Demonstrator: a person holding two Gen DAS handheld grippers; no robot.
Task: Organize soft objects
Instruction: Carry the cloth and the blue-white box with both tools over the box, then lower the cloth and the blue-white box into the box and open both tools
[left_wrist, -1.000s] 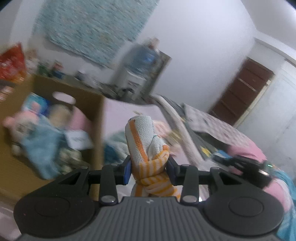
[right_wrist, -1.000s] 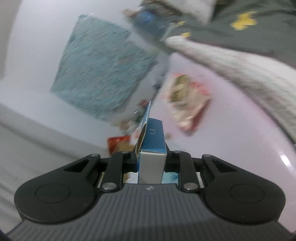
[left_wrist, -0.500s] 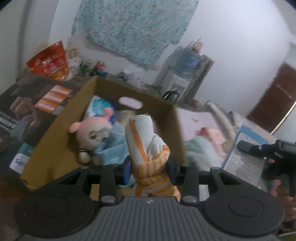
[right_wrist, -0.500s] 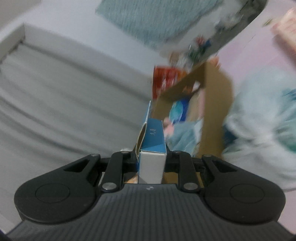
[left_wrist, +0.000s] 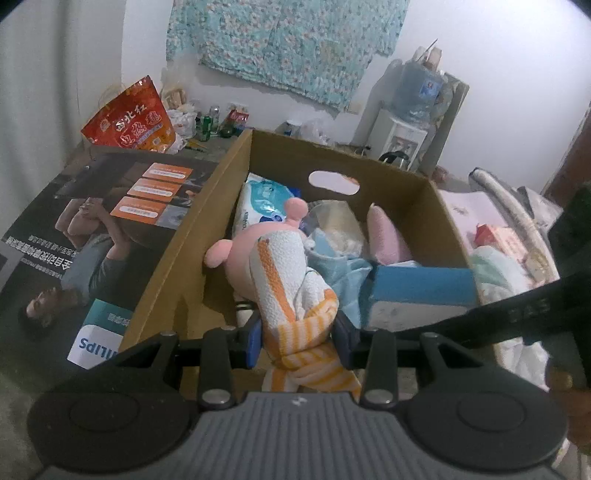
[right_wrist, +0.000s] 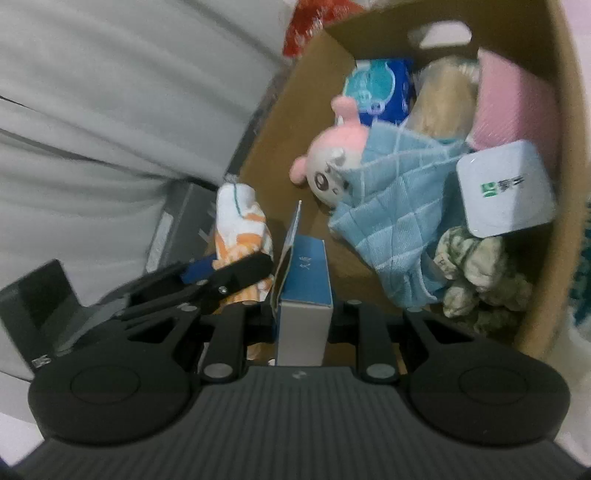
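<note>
Each handheld gripper is the same build: a broad dark grey body with fine ribbing down its middle and a small pale mark at the front edge, flanked by two black rounded housings with shallow circular recesses. Ahead of these, black linkage arms with silver round screw heads run out to the jaws, which on the left gripper (left_wrist: 299, 334) carry blue pads; the right gripper (right_wrist: 303, 325) shows the same black arms and silver screws. From the left camera, the right gripper's black side bears faint embossed lettering.
</note>
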